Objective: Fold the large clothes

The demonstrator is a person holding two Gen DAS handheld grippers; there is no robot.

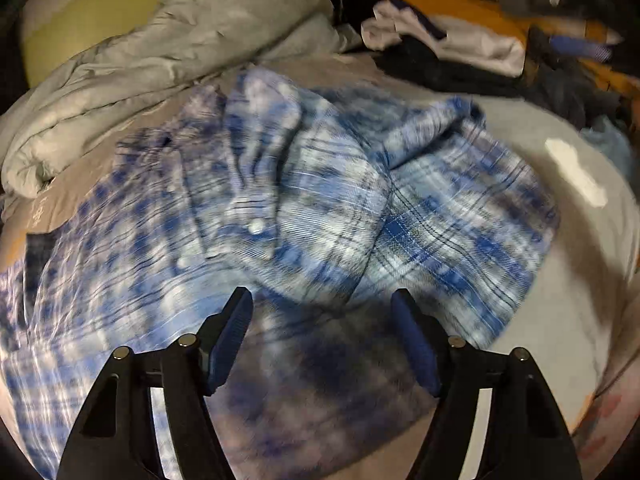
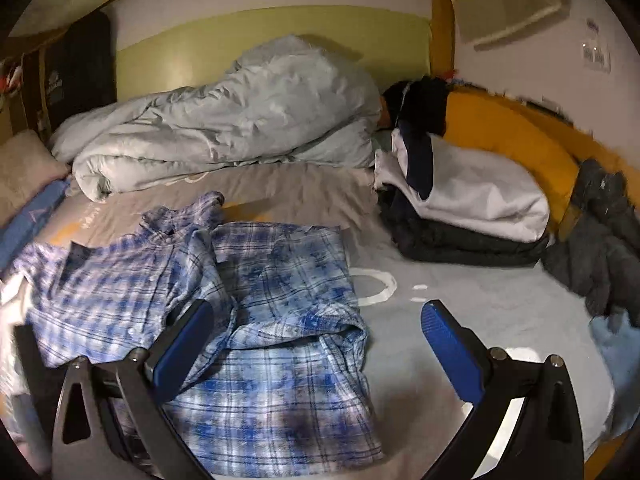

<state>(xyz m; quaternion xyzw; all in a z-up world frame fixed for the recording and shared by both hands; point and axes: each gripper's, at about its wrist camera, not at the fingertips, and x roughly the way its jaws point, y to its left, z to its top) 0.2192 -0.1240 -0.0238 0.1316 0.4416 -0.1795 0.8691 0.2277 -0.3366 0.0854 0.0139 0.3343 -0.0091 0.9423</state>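
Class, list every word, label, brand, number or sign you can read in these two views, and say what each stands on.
None can be read.
Wall sign: dark lettering, too blurred.
Bed sheet: pale print along its left edge, too small and smeared.
Dark panel at the left: a pale logo, illegible.
Plaid shirt: no text visible.

A bed (image 2: 304, 192) with a grey-beige sheet carries everything. A blue-and-white plaid shirt (image 2: 256, 320) lies rumpled and partly folded over its near left part. A crumpled pale grey duvet (image 2: 224, 128) is heaped along the far edge, against the yellow-green wall. At the far right corner sits a stack of folded clothes (image 2: 472, 216), white on top of dark. Dark grey garments (image 2: 600, 248) lie bunched along the right edge, with a light blue cloth (image 2: 616, 340) just beside them.
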